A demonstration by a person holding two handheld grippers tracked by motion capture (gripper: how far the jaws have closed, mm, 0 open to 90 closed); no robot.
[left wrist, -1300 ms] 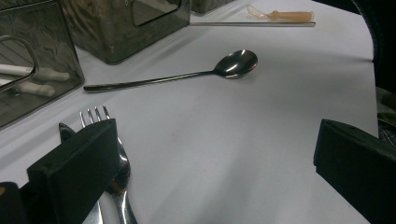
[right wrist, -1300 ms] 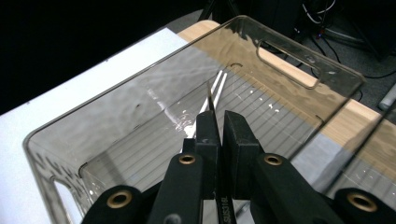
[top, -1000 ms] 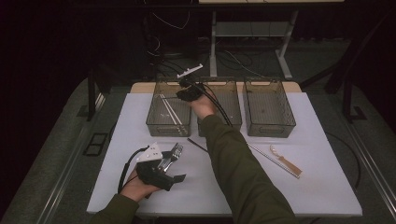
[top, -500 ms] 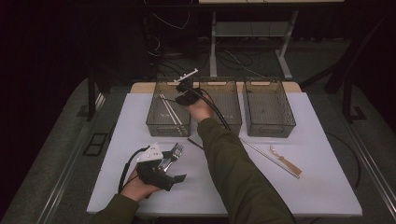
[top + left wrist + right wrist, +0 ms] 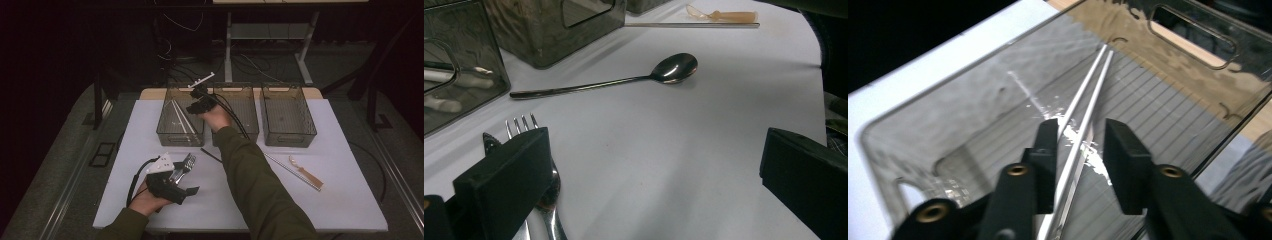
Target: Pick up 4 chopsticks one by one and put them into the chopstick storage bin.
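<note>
Black jaws of our right gripper [image 5: 1080, 150] stood a little apart over the left bin [image 5: 166, 131], with a pair of metal chopsticks [image 5: 1087, 95] running between them. Whether the pads still pressed the sticks or had just let go, we could not tell from the right gripper view; a gap showed on one side. The sticks lay slanted, their far ends resting on the ribbed floor toward the back wall of the bin.

A second earlier that hand had hung over the gap between the left and middle bin [image 5: 248, 116]; by this moment it had swung leftward and lower over the left bin's rim, which we read as the chopsticks being delivered there and about to be released.

Our left gripper [image 5: 176, 184] rested on the white table [image 5: 345, 210] near the front edge, its jaws wide apart and holding nothing, unmoved over that second. A fork [image 5: 526, 125] lay just under its left jaw, beside what may have been a knife tip. Farther out lay a long-handled spoon [image 5: 634, 77], then a second pair of chopsticks [image 5: 286, 169] and a pale plastic spoon [image 5: 306, 173] on the right. The right bin [image 5: 309, 135] looked empty, so we judged sorting had barely begun.
</note>
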